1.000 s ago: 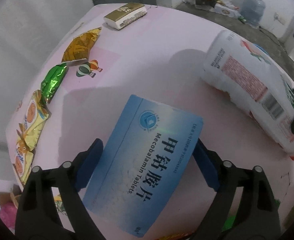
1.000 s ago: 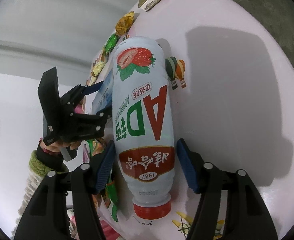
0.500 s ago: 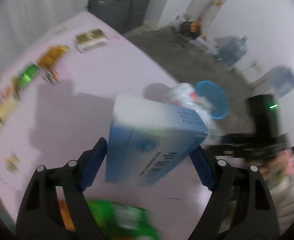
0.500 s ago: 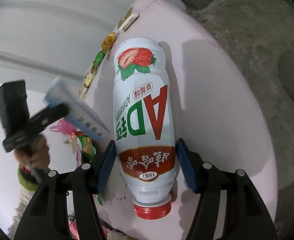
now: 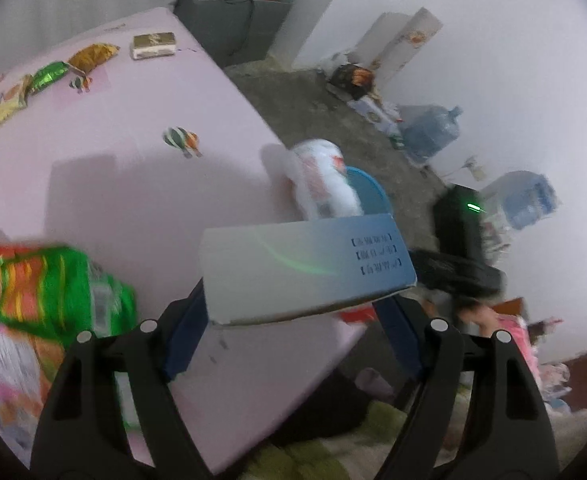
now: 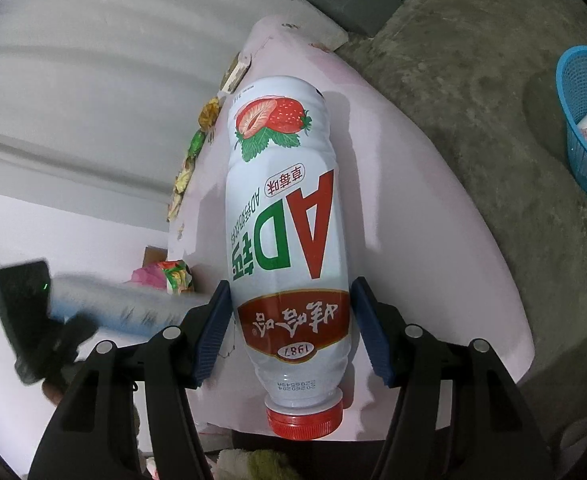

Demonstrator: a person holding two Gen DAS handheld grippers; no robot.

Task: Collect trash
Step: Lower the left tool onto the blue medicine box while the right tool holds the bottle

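The left hand-held gripper (image 5: 293, 320), its jaws just closing a little, clamps a blue-and-white medicine box (image 5: 305, 268) crosswise between its pads, above the pink desk (image 5: 141, 184). The right hand-held gripper (image 6: 289, 332) grips a strawberry drink bottle (image 6: 285, 232), red cap nearest the camera; a blue basket (image 6: 585, 120) stands far right on the floor.

Your left hand-held gripper (image 5: 293, 316) points steeply down; jaws have just been closing, blue pads clamped on the pale blue box (image 5: 305, 268) between them. Your right hand-held gripper (image 6: 289, 336) angles downward, pads pressed on both sides of the white bottle (image 6: 285, 236), cap toward you.
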